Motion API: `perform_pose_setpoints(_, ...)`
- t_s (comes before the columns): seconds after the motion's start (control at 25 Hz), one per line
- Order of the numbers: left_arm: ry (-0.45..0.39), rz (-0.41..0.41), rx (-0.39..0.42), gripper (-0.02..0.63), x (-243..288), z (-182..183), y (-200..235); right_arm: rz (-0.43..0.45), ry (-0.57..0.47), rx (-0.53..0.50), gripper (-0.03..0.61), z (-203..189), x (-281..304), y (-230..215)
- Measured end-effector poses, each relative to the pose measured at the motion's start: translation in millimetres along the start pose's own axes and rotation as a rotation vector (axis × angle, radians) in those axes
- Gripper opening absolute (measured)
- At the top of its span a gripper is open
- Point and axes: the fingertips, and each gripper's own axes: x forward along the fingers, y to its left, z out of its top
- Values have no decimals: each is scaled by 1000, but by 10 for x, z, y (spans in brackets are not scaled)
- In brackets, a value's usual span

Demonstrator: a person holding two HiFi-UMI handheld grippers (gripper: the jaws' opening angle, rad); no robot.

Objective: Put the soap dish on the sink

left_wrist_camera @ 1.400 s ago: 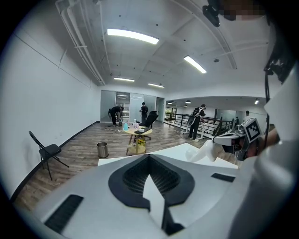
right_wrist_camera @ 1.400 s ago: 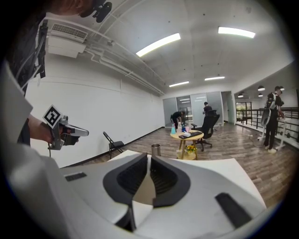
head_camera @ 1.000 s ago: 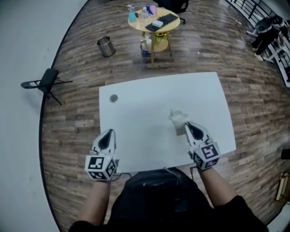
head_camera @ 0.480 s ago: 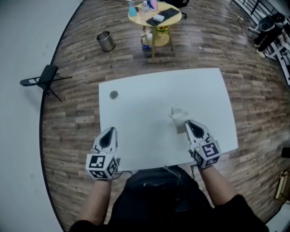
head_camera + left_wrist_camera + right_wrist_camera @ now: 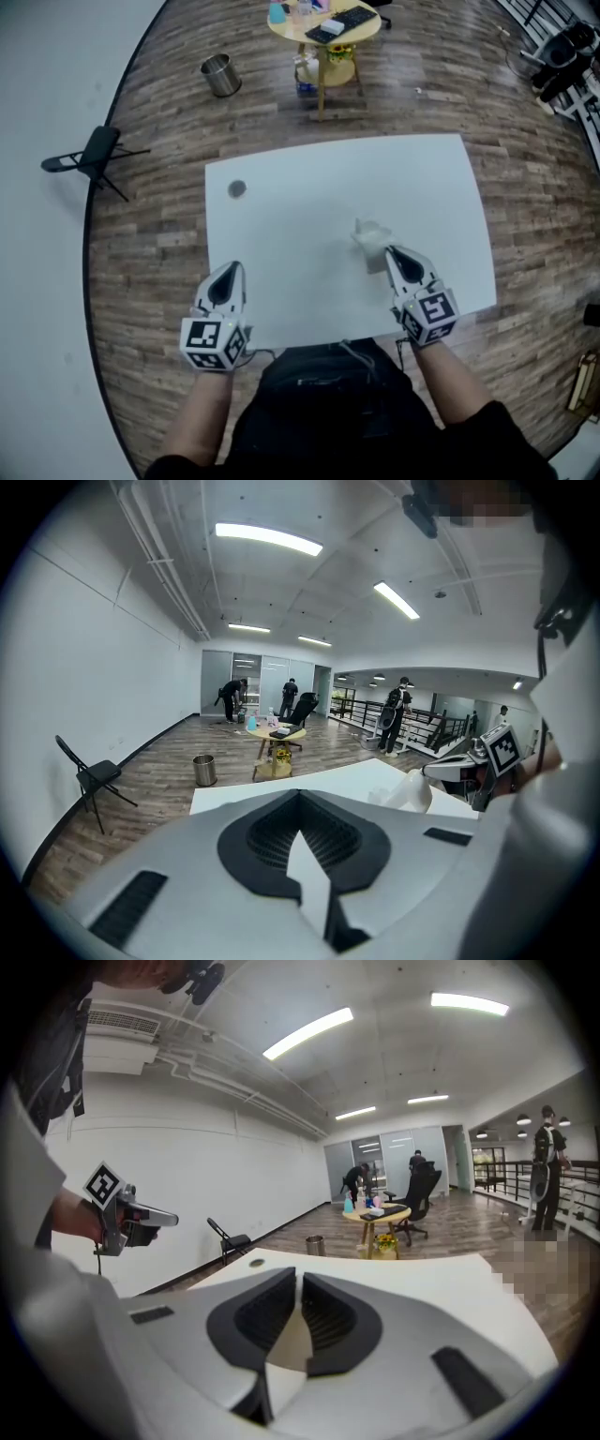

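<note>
One grasp made: your right fingers (image 5: 399, 266) clench the white soap dish (image 5: 368, 236) at the desk's (image 5: 300, 216) near right; your left fingers (image 5: 223, 287) are closed, empty. Placement apparently remains.

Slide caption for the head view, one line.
Right gripper grips white soap dish at white table; left gripper shut, empty.

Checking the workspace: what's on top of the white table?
On the white table a small dark round disc lies near the far left corner. The right gripper holds the white soap dish there; the gripper covers the dish's near end, so contact with the table cannot be seen.
</note>
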Motion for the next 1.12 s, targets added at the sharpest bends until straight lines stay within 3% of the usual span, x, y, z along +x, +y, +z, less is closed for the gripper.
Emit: perform_pose_setpoints(1.12, 62, -24, -11, -11, 201, -188, -192, 14, 47, 7, 34, -307, 158, -184)
